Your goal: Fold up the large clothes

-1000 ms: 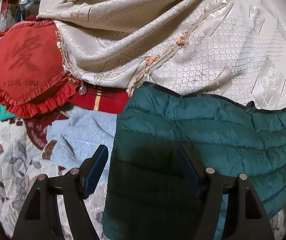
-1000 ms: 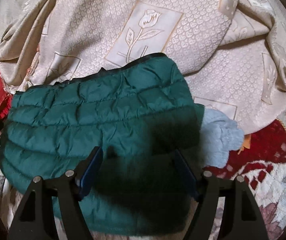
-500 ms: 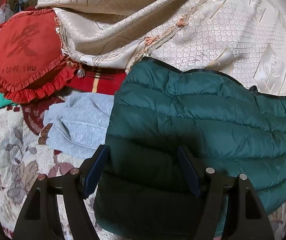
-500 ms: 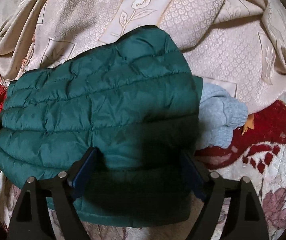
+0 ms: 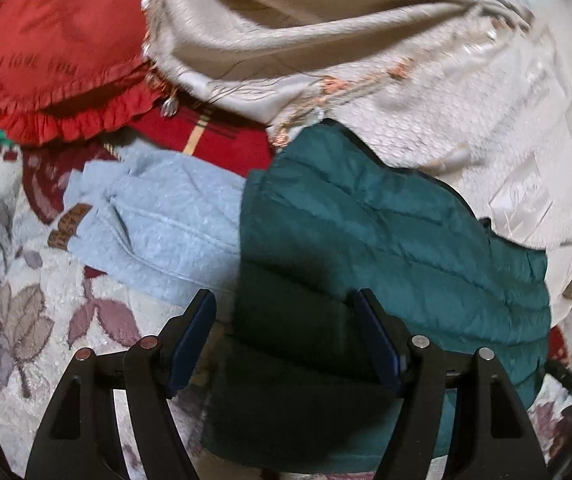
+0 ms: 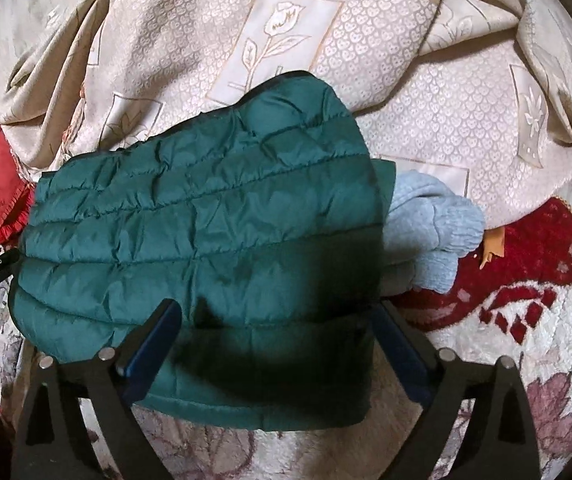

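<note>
Beneath everything lies a floral bedspread [image 6: 545, 360], cream with red and mauve leaves. Draped over its far side is a big beige rose-patterned cloth [image 6: 405, 92]. On these sits the green quilted jacket [image 6: 214, 232], folded into a compact pad, its far edge lying on the beige cloth. Under it, a pale blue garment [image 5: 166, 216] sticks out to either side. A red frilled cushion [image 5: 58, 64] rests off to the left. My right gripper [image 6: 276, 316] hovers over the jacket's near edge, jaws opening, pads clear of the fabric. My left gripper [image 5: 284, 312] is spread open, grasping nothing, astride the jacket's left edge.
</note>
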